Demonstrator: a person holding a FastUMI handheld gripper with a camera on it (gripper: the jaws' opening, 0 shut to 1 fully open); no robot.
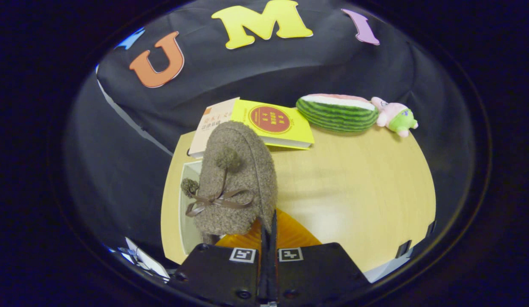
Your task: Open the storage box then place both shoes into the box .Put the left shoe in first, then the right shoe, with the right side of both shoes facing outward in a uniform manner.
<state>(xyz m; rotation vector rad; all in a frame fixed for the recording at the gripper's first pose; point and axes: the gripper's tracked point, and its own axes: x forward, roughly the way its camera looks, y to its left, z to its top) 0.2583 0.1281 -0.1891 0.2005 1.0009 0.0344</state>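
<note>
Pinching the rim of a fuzzy brown slipper [241, 179], the gripper [267, 232] has its two fingers pressed nearly together, a thin edge of the shoe caught between them. The slipper hangs just ahead of the fingers, toward eleven o'clock, with its ribbon bow and pompoms facing the camera. Its orange sole [290, 232] shows at the fingers' one o'clock. Below the slipper, at about ten o'clock from the fingertips, sits the pale storage box [188, 221] on the wooden table [366, 187]. Beyond the shoe lie two books [273, 123], and farther toward two o'clock a plush watermelon slice [337, 113] touches a small pink-and-green plush toy [396, 116].
</note>
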